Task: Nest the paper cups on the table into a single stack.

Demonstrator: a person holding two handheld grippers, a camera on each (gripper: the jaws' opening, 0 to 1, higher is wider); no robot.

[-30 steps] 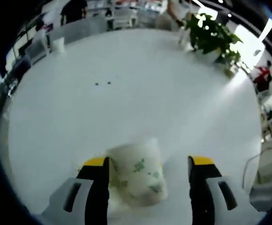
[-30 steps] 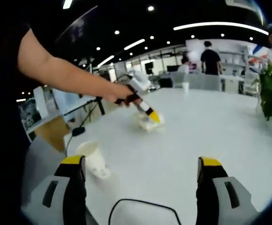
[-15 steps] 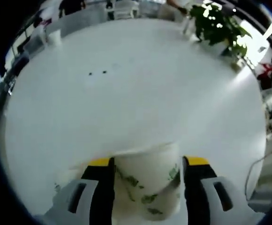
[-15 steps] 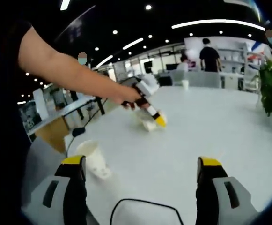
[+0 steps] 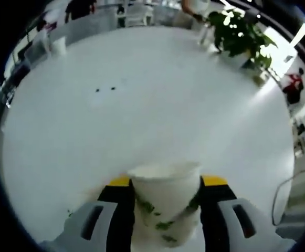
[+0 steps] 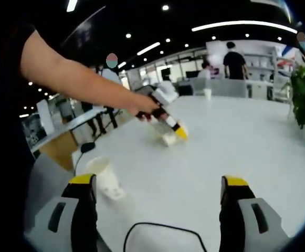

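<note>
Left tongs (image 5: pixel 165 210): jaws pressed against both sides of a printed cup (image 5: pixel 165 202), gripping it; in the right gripper view these tongs (image 6: pixel 176 131) hold it just above the surface (image 6: pixel 236 142).
Right tongs (image 6: pixel 157 210): jaws wide apart, nothing between them, over the near edge of the surface.
Second cup (image 6: pixel 106 179): on the surface near the right tongs' left jaw; upright or tipped, hard to tell.
Plant (image 5: pixel 239 37): at the surface's far edge.
Cable (image 6: pixel 160 231): loops between the right jaws.
</note>
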